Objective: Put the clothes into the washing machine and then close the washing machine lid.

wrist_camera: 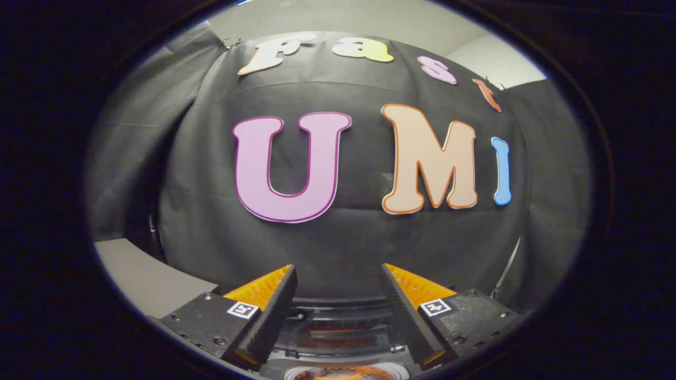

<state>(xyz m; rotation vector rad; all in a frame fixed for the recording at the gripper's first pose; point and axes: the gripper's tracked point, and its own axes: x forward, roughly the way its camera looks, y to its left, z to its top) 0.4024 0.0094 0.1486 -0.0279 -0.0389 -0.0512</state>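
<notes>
Black cloth wall [338, 248] hangs beyond the gripper [338, 282]. Its jaws are wide apart and hold nothing. The washing machine [338, 327] sits low between them, maybe so the gripper can reach it next.

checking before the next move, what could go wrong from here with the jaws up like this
1. The gripper is open and holds nothing, aimed at the wall; pushing ahead could snag the cloth.
2. The washer sits low between the jaws, partly hidden by them, so a descent could clip its rim.
3. Whether the lid is open is hard to tell from here.
</notes>
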